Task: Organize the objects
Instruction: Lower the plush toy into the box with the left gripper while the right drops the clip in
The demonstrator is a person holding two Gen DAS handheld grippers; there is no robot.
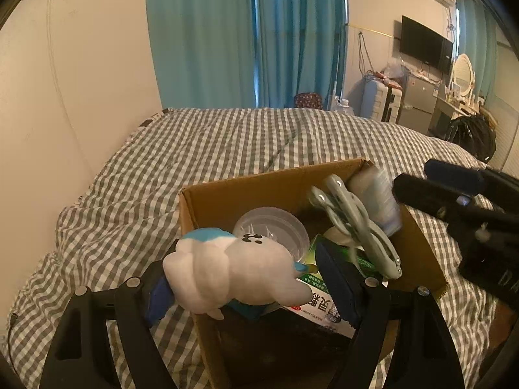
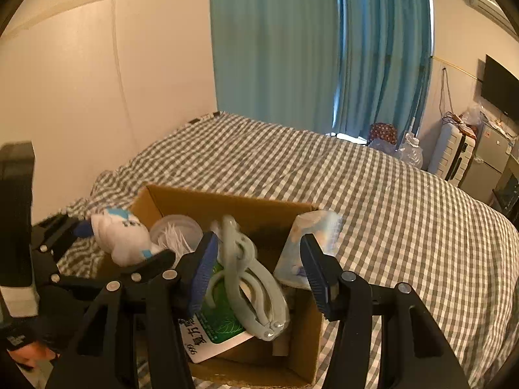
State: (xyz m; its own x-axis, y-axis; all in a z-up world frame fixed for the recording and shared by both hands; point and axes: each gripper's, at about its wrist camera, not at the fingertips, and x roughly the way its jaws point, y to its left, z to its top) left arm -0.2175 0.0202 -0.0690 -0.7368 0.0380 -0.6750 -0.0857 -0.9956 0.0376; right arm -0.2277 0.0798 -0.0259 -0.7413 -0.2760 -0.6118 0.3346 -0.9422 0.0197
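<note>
Left gripper (image 1: 246,278): you've got it clamped on the plush toy (image 1: 233,265), one pad on each side. The toy hangs right over the near-left corner of the box (image 1: 227,191), partly still outside the rim.

Right gripper (image 2: 256,272): jaws apart, nothing pinched as far as I can see. It's hovering over the box with the big pale clip (image 2: 249,278) sitting in the gap between the pads, not touched.

Box contents: clear plastic cup (image 1: 275,230) near the back left, green-and-white packet (image 2: 220,327) flat on the bottom, the clip lying on top of it, and a soft tissue pack (image 2: 308,243) leaning on the right wall.

Key relation: the free spot for the toy looks like straight ahead and down from your left hand, just in front of the cup. The toy's long axis runs across your jaws, left to right.

Nearer hand: left, obviously, it's already carrying it.

Watch out: the toy's left end overhangs the box wall, so I'd nudge it inward before letting go or it may tip out onto the bed (image 1: 227,136).
</note>
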